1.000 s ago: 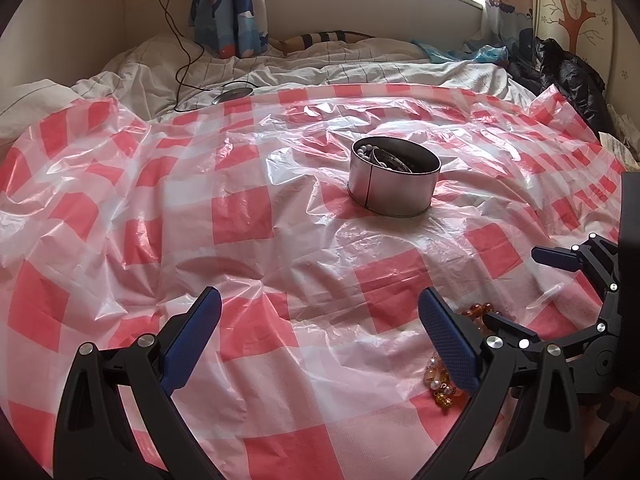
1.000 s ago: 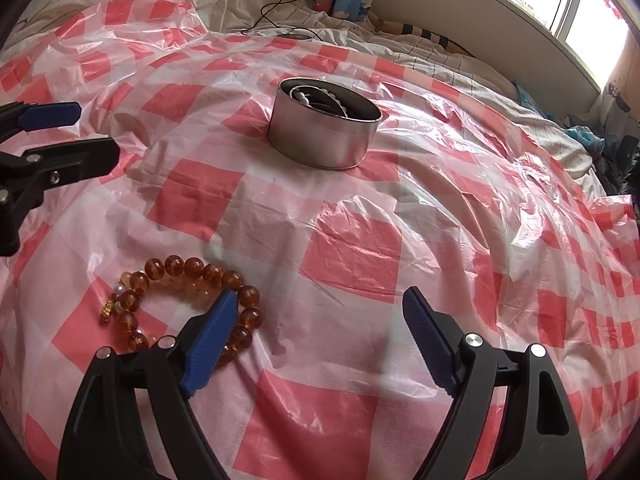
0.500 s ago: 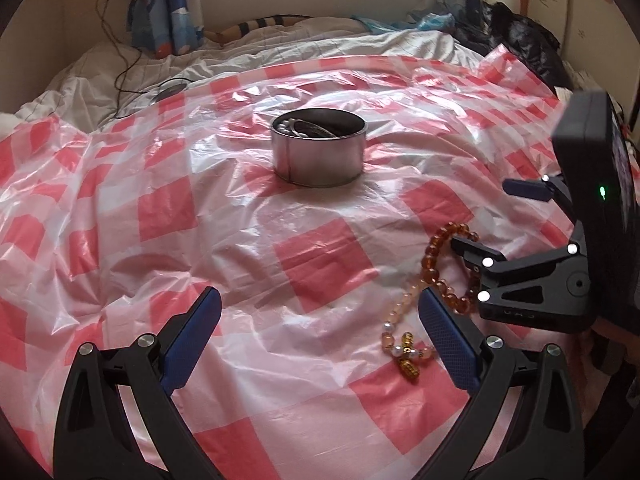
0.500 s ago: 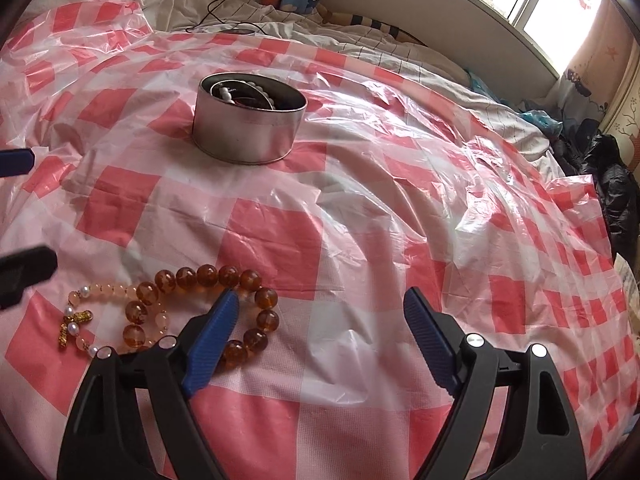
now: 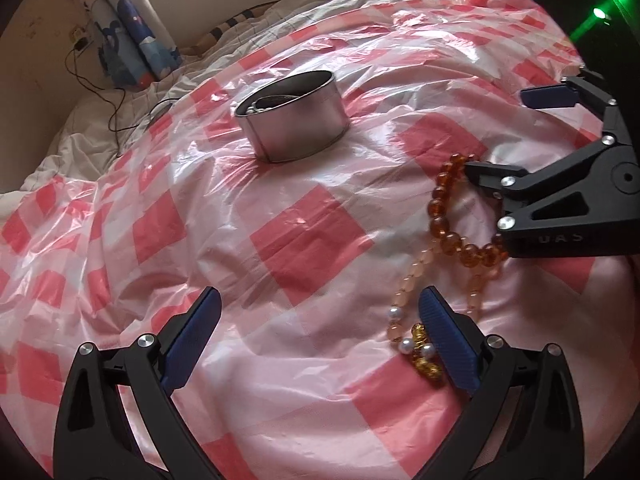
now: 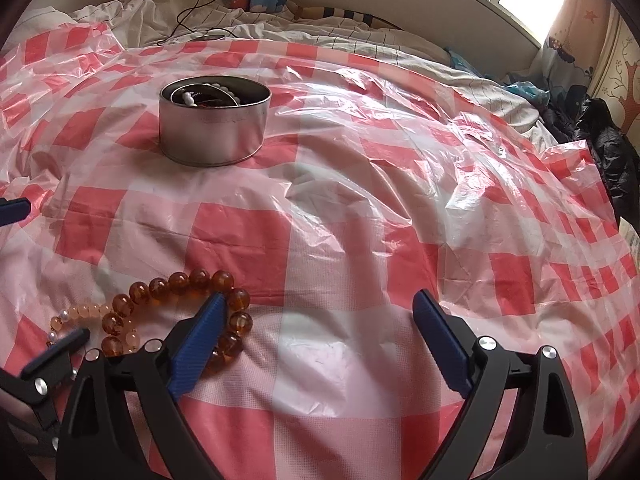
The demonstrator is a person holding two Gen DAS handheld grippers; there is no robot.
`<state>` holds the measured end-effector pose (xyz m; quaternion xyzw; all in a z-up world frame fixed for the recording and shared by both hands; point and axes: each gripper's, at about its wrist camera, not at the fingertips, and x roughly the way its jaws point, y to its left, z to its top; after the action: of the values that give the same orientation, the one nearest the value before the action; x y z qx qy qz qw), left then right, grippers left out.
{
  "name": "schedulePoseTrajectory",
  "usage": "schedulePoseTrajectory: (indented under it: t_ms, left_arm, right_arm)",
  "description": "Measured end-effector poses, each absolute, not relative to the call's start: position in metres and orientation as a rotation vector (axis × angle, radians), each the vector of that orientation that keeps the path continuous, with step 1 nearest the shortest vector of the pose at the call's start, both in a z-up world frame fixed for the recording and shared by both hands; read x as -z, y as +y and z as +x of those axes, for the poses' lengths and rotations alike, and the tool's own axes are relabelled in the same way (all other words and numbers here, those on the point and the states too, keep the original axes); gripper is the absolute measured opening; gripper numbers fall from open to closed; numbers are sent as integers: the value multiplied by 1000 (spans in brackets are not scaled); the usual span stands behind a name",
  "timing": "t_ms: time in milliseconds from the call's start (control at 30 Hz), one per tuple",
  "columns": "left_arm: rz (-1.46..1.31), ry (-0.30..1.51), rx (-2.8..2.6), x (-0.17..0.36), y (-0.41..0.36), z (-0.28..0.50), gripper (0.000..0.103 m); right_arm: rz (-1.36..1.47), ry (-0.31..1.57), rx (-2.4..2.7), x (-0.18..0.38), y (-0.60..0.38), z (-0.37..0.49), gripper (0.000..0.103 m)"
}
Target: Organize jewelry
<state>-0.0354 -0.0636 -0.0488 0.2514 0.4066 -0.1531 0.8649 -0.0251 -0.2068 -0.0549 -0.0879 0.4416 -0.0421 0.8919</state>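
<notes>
Red-checked plastic sheet [image 6: 360, 240] over a bed, both claws released above jewelry.
An amber bracelet [image 6: 180, 304] lay against the right claw's [image 6: 316, 344] left finger, nearer that claw; a pale beaded strand [image 5: 408, 292] beside the left claw [image 5: 320, 340]. Tin's [image 6: 214, 120] contents were hard to make out.

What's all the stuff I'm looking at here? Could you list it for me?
Round silver metal tin: one, on the sheet, jewelry inside.
Amber bead bracelet: one, on the sheet, at the right gripper's left finger.
Pale peach bead strand with pearls: one, beside the amber bracelet.
Red-and-white checked plastic sheet: one, covering the bed.
White bedding: behind the sheet.
Black cable: on the bedding.
Left gripper: black, blue pads, open.
Right gripper: same, open.
</notes>
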Motion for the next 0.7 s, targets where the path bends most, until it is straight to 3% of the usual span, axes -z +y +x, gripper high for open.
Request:
schedulePoseTrajectory:
  t_ms: [700]
  left_arm:
    - [406,888,197,41,-23,-18,95]
  right_arm:
    - [-100,885,85,61,-218,-29,95]
